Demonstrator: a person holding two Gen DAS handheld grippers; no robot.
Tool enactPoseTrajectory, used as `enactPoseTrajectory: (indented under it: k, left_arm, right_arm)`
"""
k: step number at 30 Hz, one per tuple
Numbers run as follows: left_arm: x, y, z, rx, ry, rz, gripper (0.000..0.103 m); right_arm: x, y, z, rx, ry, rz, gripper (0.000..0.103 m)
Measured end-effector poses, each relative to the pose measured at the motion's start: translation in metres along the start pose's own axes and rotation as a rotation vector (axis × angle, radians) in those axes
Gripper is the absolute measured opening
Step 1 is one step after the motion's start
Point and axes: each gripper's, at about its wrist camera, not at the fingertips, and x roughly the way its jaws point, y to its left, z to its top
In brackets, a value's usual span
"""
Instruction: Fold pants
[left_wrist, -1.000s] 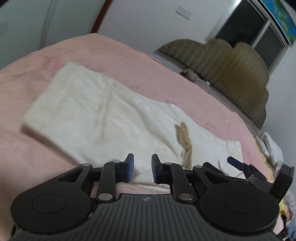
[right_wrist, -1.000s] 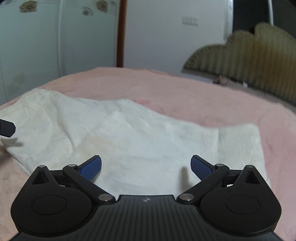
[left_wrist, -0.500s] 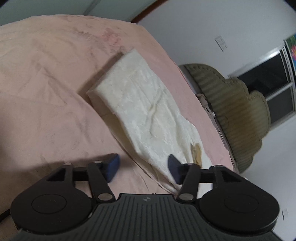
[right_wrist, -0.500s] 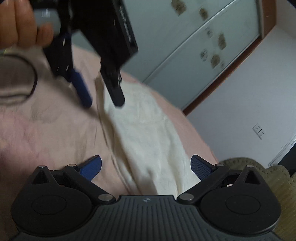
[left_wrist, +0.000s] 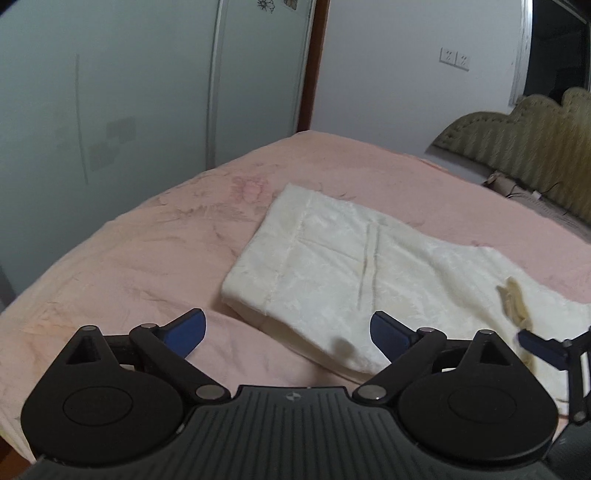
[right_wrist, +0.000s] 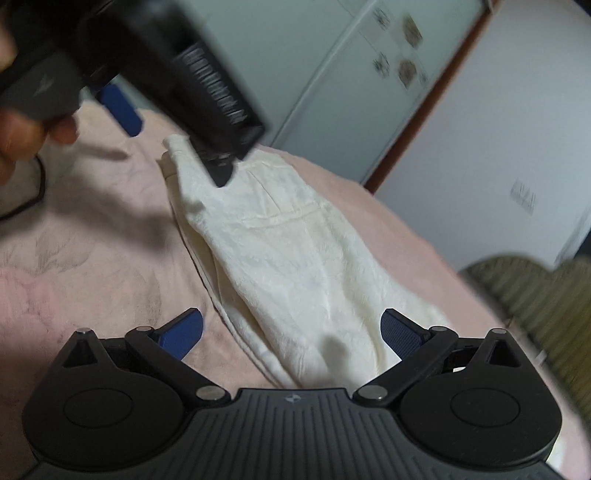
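Cream-white pants lie folded lengthwise on the pink bed, also in the right wrist view. My left gripper is open and empty, hovering just above the near edge of the pants by the waistband end. My right gripper is open and empty over the other stretch of the pants. The left gripper's body also shows in the right wrist view, held above the far end of the pants. One right fingertip shows at the right edge of the left wrist view.
The pink bedsheet spreads around the pants. A pale wardrobe stands behind the bed. An olive padded headboard is at the right. A black cable lies on the bed at the left.
My left gripper opened from nearly shut to wide and swung over the pants' waistband end. My right gripper stayed open and turned to look along the pants.
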Motion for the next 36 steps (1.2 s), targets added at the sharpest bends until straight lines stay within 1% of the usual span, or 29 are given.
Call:
enactPoseTrajectory:
  k: [3,5,12,16,18,19,21,25,26,28,31,33,34,36]
  left_arm:
    - [0.007,0.002,-0.003,0.001,0.024,0.017,0.096]
    - [0.01,0.003,-0.005,-0.011,0.036,0.024,0.096]
    - [0.019,0.006,-0.009,-0.011,0.062,0.048,0.097]
    - [0.023,0.006,-0.011,-0.008,0.066,0.064,0.101]
    - [0.023,0.009,-0.011,-0.021,0.07,0.063,0.102]
    - [0.025,0.012,-0.009,-0.041,0.082,0.05,0.102]
    - [0.027,0.025,-0.006,-0.103,0.104,-0.009,0.102]
    - [0.025,0.056,-0.003,-0.301,0.118,-0.12,0.101]
    - [0.025,0.061,-0.002,-0.341,0.124,-0.145,0.101]
    - [0.025,0.07,-0.002,-0.422,0.136,-0.194,0.101]
    - [0.029,0.077,-0.001,-0.513,0.157,-0.281,0.101]
    - [0.036,0.079,0.001,-0.568,0.195,-0.376,0.101]
    - [0.042,0.078,0.002,-0.608,0.224,-0.436,0.101]
    - [0.055,0.076,0.001,-0.682,0.253,-0.522,0.101]
  right_arm:
    - [0.002,-0.015,-0.004,0.083,0.023,0.054,0.103]
    - [0.004,-0.02,-0.006,0.112,0.032,0.075,0.103]
    - [-0.001,-0.016,-0.008,0.106,0.028,0.068,0.103]
    - [0.008,-0.023,-0.008,0.143,0.041,0.098,0.103]
    - [0.009,-0.027,-0.008,0.166,0.047,0.109,0.103]
    - [0.008,-0.026,-0.008,0.162,0.042,0.094,0.103]
    - [0.005,-0.018,-0.005,0.106,0.016,0.05,0.103]
    - [0.006,0.012,0.002,-0.085,-0.034,-0.024,0.102]
    - [0.007,0.018,0.005,-0.127,-0.044,-0.035,0.1]
    - [0.012,0.024,0.01,-0.169,-0.054,-0.04,0.099]
    - [0.025,0.028,0.018,-0.169,-0.062,-0.034,0.098]
    - [0.036,0.027,0.025,-0.154,-0.068,-0.035,0.098]
    - [0.039,0.025,0.028,-0.136,-0.073,-0.042,0.098]
    - [0.043,0.017,0.034,-0.082,-0.086,-0.064,0.099]
